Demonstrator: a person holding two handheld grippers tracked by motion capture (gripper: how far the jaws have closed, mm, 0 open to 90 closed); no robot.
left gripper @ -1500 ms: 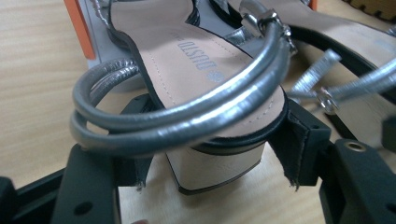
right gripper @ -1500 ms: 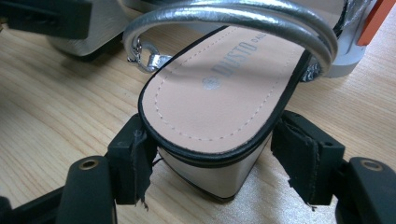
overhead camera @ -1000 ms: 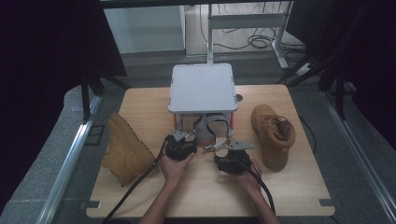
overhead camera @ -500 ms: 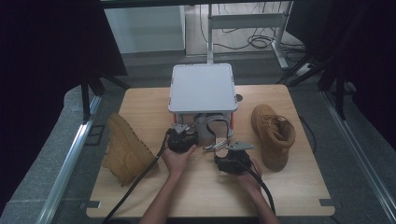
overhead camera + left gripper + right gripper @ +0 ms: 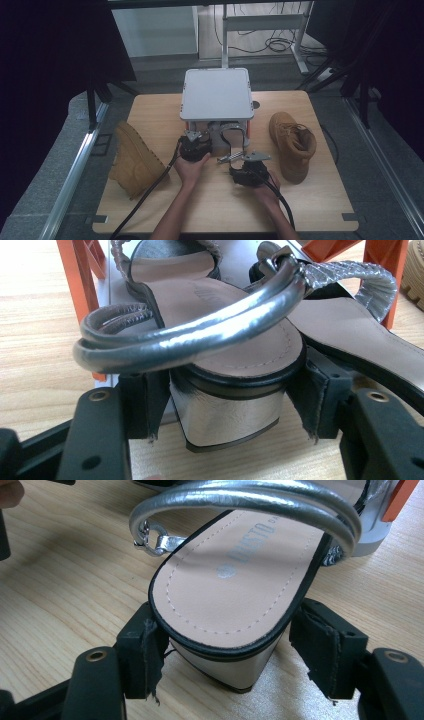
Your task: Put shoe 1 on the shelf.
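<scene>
Bracketing the heel of each silver sandal under the white shelf [image 5: 216, 94], far-centre of table [image 5: 150, 210]: left gripper [image 5: 220, 405] around left sandal [image 5: 225, 410], right gripper [image 5: 235, 645] around right sandal [image 5: 230, 595], both open, pads not pressing; block heels are stiff, glossy, maybe slippery, so I'd clamp there

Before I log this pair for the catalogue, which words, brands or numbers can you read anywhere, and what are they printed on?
Grey print on the beige insole of the silver-strapped block-heel sandal: begins "DIVISTO" at best guess, with the rest hidden under the strap.
Round grey stamp beside it: too blurred to read.
No other text is legible.
</scene>
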